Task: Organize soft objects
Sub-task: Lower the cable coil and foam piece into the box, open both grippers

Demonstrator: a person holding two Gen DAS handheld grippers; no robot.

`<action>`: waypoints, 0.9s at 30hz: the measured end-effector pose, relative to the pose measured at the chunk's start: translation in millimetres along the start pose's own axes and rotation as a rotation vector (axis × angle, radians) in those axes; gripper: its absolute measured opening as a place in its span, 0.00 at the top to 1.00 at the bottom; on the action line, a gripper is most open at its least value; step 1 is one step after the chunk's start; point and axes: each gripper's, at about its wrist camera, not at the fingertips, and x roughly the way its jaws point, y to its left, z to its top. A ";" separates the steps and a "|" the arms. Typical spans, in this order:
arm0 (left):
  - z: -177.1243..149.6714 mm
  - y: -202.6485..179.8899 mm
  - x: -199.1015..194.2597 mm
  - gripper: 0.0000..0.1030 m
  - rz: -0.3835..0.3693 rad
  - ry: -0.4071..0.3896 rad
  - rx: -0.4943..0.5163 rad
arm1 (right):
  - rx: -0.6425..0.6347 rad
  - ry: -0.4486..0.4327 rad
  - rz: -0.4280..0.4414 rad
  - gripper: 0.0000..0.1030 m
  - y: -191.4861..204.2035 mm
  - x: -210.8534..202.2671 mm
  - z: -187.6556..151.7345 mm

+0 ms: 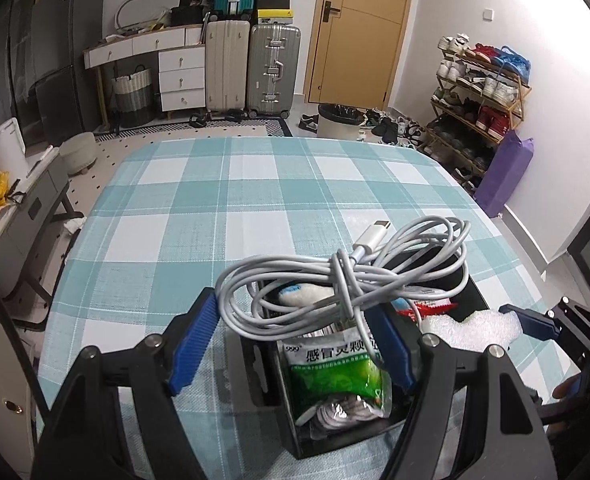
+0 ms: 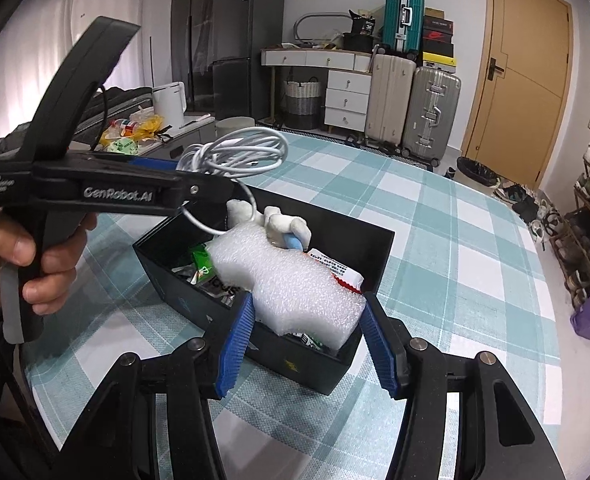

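Observation:
My left gripper (image 1: 293,304) is shut on a coiled white charging cable (image 1: 347,272), which hangs above a black open box (image 1: 335,440) on the checked tablecloth. The box holds a green sachet (image 1: 335,380), a small white plush toy (image 1: 299,294) and a red-and-white packet (image 1: 431,308). In the right wrist view my right gripper (image 2: 307,300) is shut on a white foam block (image 2: 295,288), tilted over the box's (image 2: 295,364) near end, above the plush toy (image 2: 279,220). A hand grips the left gripper (image 2: 223,188), the cable (image 2: 243,152) sticking out past its tip.
The teal and white checked table (image 1: 215,200) stretches away behind the box. Past its far edge stand suitcases (image 1: 273,72), a lined bin (image 1: 339,120), a shoe rack (image 1: 479,92) and a door. A low grey side table with clutter (image 1: 27,200) stands to the left.

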 end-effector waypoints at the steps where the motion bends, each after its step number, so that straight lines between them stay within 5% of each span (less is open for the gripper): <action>1: 0.9 0.3 1.5 0.28 0.002 0.002 0.001 | -0.004 0.000 0.002 0.47 -0.2 0.3 0.3; 11: 4.6 4.2 7.9 0.28 -0.009 0.012 -0.011 | -0.025 -0.004 0.040 0.47 -4.9 0.3 -2.4; 24: 0.9 -26.0 13.6 0.27 -0.072 0.035 0.093 | -0.027 -0.016 0.044 0.45 -3.0 1.7 -1.1; 27: -1.4 -28.7 11.6 0.15 -0.096 0.040 0.096 | -0.020 -0.017 0.045 0.35 -4.1 1.6 -2.1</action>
